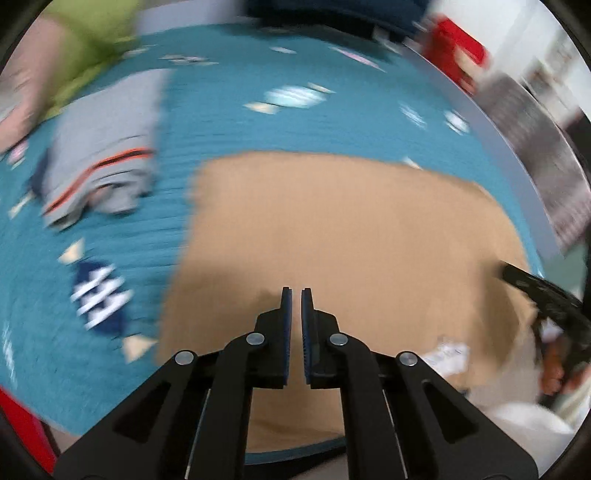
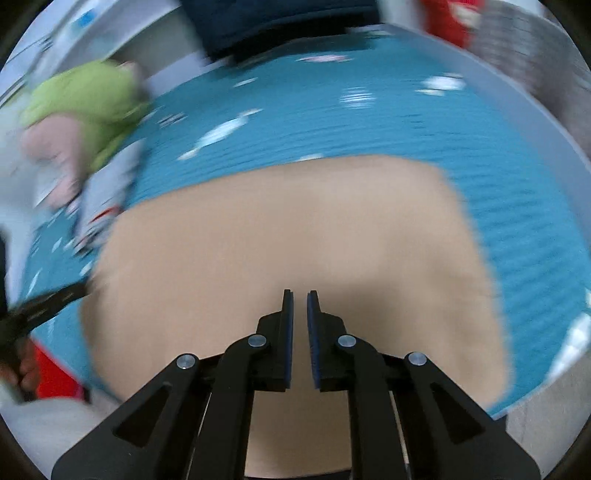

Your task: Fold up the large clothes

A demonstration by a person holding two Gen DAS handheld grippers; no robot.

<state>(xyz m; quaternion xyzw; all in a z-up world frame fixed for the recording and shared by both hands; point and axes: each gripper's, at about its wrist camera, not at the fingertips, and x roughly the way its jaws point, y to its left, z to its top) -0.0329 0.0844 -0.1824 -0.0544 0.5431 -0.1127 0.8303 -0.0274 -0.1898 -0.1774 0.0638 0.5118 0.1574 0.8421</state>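
Note:
A large tan garment (image 1: 332,229) (image 2: 295,229) lies spread flat on the teal patterned table cover (image 1: 295,122) (image 2: 332,125); both views are motion-blurred. My left gripper (image 1: 296,295) hovers over the garment's near part, jaws shut with only a thin slit and nothing between them. My right gripper (image 2: 300,297) hangs over the same cloth, jaws nearly together and empty. Each gripper shows in the other's view, the right gripper (image 1: 546,295) at the garment's right edge and the left gripper (image 2: 48,302) at its left edge. A white label (image 1: 447,354) shows on the garment.
A folded grey garment with orange and navy stripes (image 1: 107,147) (image 2: 107,195) lies at the left. Green cloth (image 1: 92,37) (image 2: 85,96) and pink cloth (image 1: 18,99) (image 2: 55,155) sit behind it. A red object (image 1: 458,48) and a dark blue mass (image 2: 277,22) stand beyond the table's far edge.

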